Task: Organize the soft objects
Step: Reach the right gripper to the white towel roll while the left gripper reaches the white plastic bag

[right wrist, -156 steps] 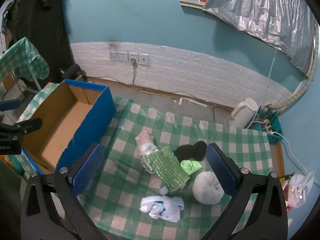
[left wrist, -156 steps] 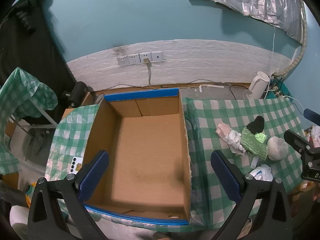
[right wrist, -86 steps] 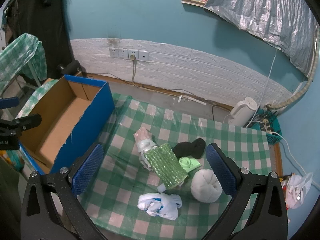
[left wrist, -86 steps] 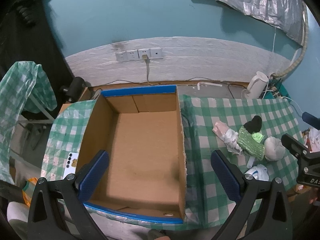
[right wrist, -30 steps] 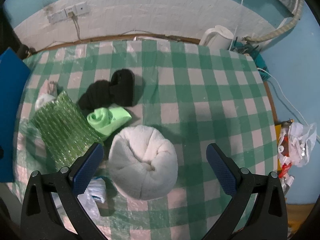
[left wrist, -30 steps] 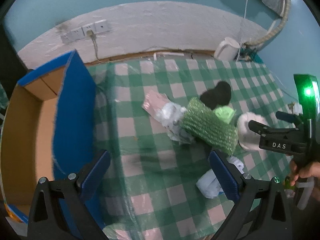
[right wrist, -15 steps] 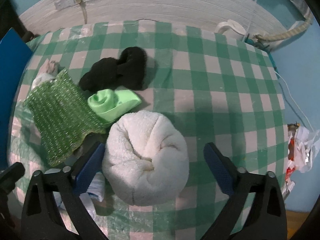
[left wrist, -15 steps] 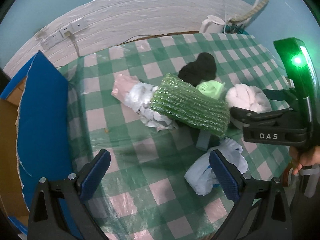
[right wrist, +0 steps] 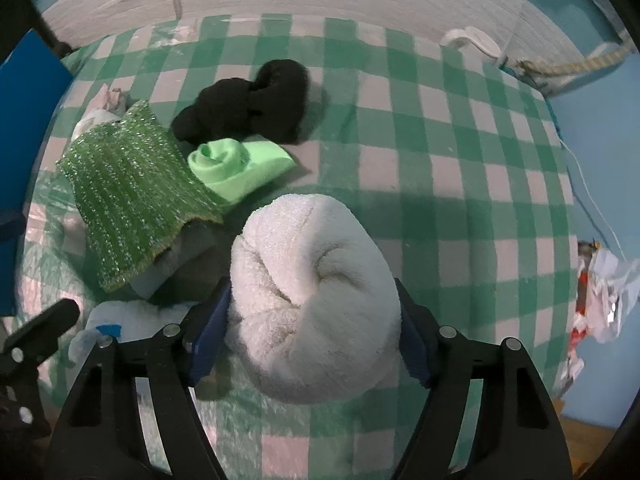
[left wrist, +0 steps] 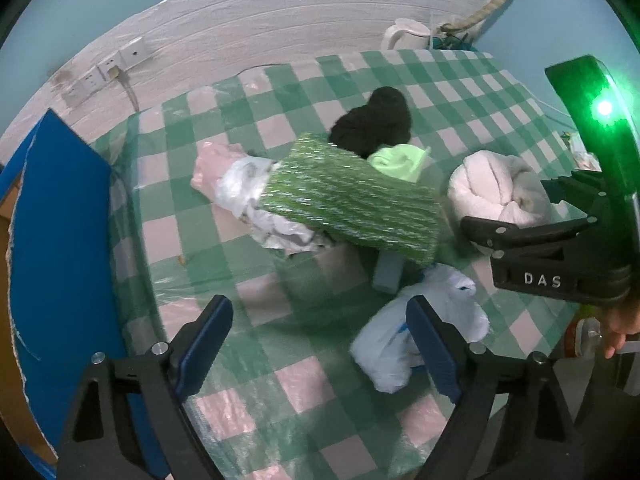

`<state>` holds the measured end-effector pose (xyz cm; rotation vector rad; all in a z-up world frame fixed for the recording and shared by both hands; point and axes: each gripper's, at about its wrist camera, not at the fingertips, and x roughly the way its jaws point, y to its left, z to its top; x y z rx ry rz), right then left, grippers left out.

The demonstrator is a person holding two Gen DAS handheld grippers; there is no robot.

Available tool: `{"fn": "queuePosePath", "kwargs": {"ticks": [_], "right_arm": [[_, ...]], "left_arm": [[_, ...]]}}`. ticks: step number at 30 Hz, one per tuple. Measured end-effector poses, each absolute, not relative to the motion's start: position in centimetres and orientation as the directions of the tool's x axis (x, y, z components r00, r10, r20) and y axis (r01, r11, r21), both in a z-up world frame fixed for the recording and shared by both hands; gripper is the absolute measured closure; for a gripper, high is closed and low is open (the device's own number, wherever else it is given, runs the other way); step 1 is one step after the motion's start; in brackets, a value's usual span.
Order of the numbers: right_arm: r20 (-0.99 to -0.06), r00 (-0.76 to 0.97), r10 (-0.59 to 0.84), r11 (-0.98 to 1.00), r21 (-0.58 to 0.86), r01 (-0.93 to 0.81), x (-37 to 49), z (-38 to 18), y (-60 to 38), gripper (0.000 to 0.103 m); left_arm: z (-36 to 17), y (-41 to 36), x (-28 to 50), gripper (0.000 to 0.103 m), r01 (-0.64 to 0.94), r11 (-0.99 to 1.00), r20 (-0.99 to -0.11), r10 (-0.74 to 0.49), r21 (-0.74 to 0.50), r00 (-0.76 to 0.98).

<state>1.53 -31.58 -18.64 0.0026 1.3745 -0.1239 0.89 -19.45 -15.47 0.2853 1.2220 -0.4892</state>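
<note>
While my right tongs [right wrist: 312, 336] squeeze the rolled white towel [right wrist: 314, 300] and my left tongs [left wrist: 320, 344] gape empty, the springy roll could slip free near the table's [right wrist: 440, 184] front edge.

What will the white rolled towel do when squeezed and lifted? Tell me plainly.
The white rolled towel looks plush, so it will likely compress between the right gripper's fingers. It is probably light. Its loose folds may partly unroll on lifting.
</note>
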Motion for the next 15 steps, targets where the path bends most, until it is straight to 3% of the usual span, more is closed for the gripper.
{"fn": "queuePosePath", "kwargs": {"ticks": [15], "right_arm": [[-0.971,0.227,-0.082,0.981,-0.038,0.192,-1.5,-14.9,-34.0,0.029]], "left_arm": [[-16.5,-23.6,-1.9,0.014,0.634,0.764,-0.950,-0.275,-0.123,0.147]]}}
